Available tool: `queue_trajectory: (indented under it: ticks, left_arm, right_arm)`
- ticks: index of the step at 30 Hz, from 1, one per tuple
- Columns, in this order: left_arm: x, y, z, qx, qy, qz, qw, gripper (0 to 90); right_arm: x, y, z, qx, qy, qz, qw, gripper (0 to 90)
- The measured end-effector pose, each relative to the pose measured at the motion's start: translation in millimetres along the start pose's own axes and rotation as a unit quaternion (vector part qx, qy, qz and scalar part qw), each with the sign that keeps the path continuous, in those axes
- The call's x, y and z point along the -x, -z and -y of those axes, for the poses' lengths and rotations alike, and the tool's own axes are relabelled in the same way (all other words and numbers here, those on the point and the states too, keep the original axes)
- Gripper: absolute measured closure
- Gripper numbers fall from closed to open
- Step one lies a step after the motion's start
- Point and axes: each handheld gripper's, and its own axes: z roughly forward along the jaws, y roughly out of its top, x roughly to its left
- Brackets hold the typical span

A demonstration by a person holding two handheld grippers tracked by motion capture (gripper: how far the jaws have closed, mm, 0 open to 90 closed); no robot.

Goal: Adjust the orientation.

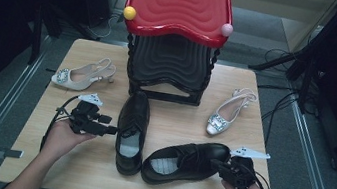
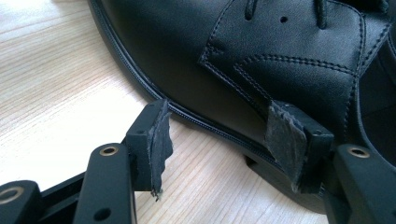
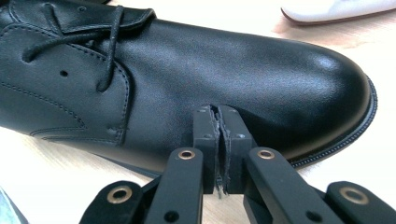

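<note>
Left tongs (image 2: 219,140) gape beside 1 black shoe (image 1: 132,129); right tongs (image 3: 223,149) (closed, empty) meet another shoe (image 3: 187,79).

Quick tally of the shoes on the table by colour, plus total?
Black lace-up shoes: 2, one pointing at the rack, one lying crosswise by the right gripper
Pale slingback heels: 2, one at the left, one at the right
Total: 4
</note>
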Motion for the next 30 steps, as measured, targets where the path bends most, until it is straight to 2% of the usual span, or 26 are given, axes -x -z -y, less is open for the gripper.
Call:
queue_trajectory:
  ticks: [13, 15, 25, 30]
  left_arm:
    - [2.6, 0.7, 0.5, 0.0, -0.002, -0.007, 1.0, 40.8]
    - [2.9, 0.8, 0.7, 0.0, -0.004, -0.008, 1.0, 41.1]
    - [4.4, 1.4, 3.9, -0.002, -0.002, -0.008, 1.0, 41.0]
    - [6.1, 2.0, 5.3, -0.006, -0.005, -0.011, 0.9999, 41.0]
  right_arm:
    - [0.4, -10.5, -3.7, 0.008, 0.012, 0.019, 0.9997, 90.0]
    - [1.6, -12.5, -6.4, 0.009, 0.003, 0.018, 0.9998, 90.0]
    - [1.8, -23.9, -18.8, 0.019, 0.007, 0.035, 0.9992, 90.0]
    - [3.5, -29.5, -25.5, 0.024, 0.007, 0.035, 0.9991, 90.0]
